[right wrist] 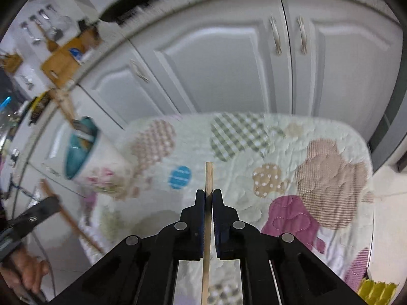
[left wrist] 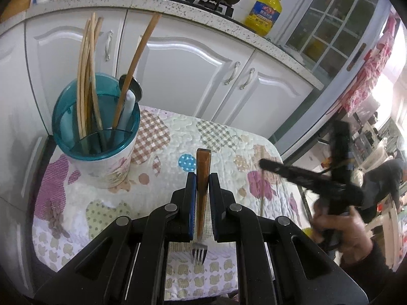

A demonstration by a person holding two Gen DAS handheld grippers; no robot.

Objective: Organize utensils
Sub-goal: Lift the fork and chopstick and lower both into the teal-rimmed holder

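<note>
— Fork (left wrist: pixel 202 190) was where?
— Clamped in the left gripper (left wrist: pixel 202 178), tines toward six o'clock, above the quilted desk (left wrist: pixel 229 137).
— And the right gripper (right wrist: pixel 209 195)?
— Clenched on a chopstick (right wrist: pixel 208 178); holder (left wrist: pixel 96 137) at ten o'clock.

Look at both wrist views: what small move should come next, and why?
Probably carry the fork, clamped in the left gripper, up and left over the teal-rimmed holder, since it is already lifted off the quilted cloth. The right gripper can follow with its wooden stick.
</note>
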